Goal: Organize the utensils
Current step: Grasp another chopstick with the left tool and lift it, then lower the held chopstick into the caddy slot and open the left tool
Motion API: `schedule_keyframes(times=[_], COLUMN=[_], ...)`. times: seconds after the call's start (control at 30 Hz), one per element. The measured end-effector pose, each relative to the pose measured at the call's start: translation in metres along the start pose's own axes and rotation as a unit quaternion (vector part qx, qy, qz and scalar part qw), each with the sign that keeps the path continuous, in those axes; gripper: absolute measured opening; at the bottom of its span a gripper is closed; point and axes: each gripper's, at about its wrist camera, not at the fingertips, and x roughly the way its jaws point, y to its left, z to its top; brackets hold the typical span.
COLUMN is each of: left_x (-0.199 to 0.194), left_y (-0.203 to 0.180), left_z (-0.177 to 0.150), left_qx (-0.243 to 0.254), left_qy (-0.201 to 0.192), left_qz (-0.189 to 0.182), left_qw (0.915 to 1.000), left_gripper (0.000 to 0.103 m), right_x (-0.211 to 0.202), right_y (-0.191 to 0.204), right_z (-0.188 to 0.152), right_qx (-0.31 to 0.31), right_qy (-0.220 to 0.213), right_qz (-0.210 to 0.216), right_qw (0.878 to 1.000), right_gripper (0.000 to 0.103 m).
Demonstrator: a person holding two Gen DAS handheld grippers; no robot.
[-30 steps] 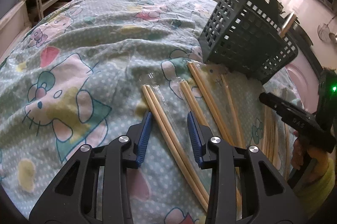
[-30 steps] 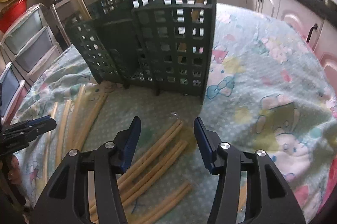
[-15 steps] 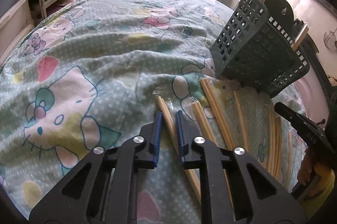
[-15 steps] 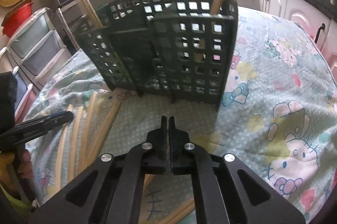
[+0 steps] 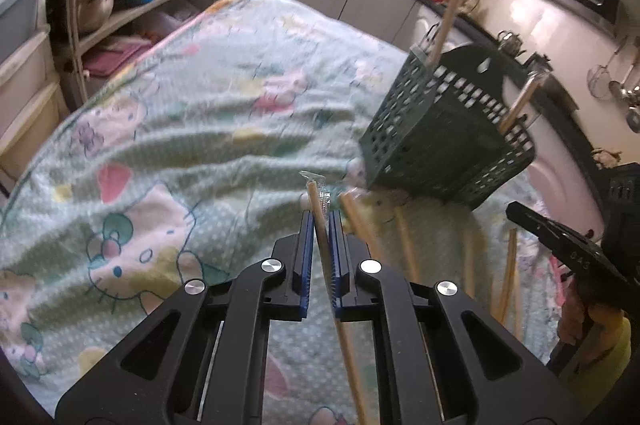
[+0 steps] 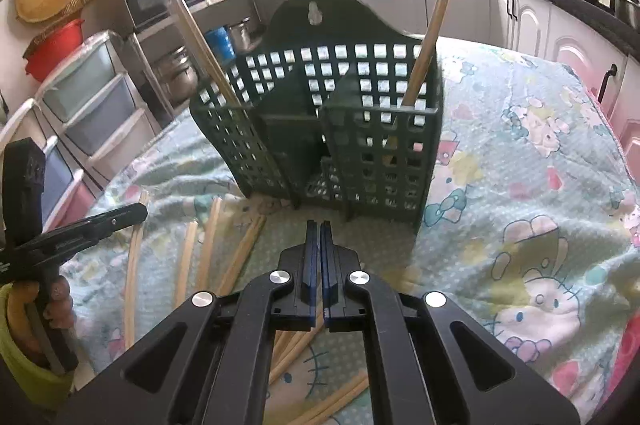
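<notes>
My left gripper [image 5: 321, 221] is shut on a wrapped pair of wooden chopsticks [image 5: 318, 203] and holds it above the cloth. My right gripper [image 6: 319, 231] is shut; whether it holds anything I cannot tell. A dark green slotted utensil holder [image 5: 444, 129] stands on the cloth, with a chopstick pair upright at each end [image 6: 424, 41]. It stands just beyond my right gripper [image 6: 332, 129]. Several more chopstick pairs [image 6: 208, 249] lie loose on the cloth left of and below my right gripper.
A Hello Kitty cloth [image 5: 168, 153] covers the table. Shelves with pots [image 5: 100, 5] and drawers [image 6: 88, 105] stand past the table edge. Kitchen cabinets [image 6: 520, 13] line the back wall.
Both grippers closed from open. My left gripper shut on a chopstick pair and lifted it off the cloth. My right gripper shut over the loose chopsticks and rose, facing the holder.
</notes>
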Motion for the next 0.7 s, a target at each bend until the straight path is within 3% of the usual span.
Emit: schedule_keyframes(times=[0.7], left_x=[-0.061], left_y=[-0.063], left_z=[0.048], left_qx=[0.061], left_qy=[-0.078], left_qz=[-0.071], left_qw=[0.9925], left_gripper=[0.001], right_x=[-0.094], right_y=[0.034], right_z=[0.03], right_qx=[-0.027], right_qy=[-0.089], right_qz=[0.073], right_qw=[0.993], right_gripper=[0.001])
